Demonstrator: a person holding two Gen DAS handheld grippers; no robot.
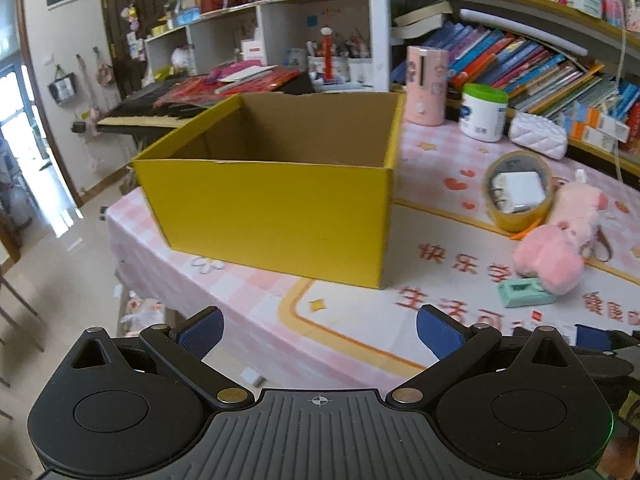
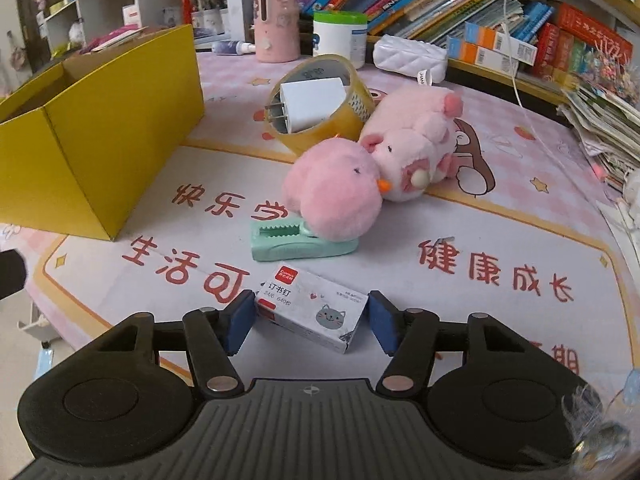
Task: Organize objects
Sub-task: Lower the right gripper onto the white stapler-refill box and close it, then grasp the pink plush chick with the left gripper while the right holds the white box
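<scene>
Two views, taken in turn. Left wrist: our left gripper (image 1: pixel 320 334) tilts down toward the tablecloth (image 1: pixel 360 320), jaws spread wide with nothing between them; the yellow box (image 1: pixel 272 216) stands open ahead, with the tape roll (image 1: pixel 518 192) and pink plush toys (image 1: pixel 560 248) off to the right.

Right wrist: our right gripper (image 2: pixel 310 318) angles down over the staple box (image 2: pixel 312 308), which lies flat between the blue pads; the left pad touches it, the right stands just beside, so not yet clamped. A green stapler (image 2: pixel 300 242) lies beyond.

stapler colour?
Mint green stapler, partly under the pink plush; clearest in the right wrist view.
</scene>
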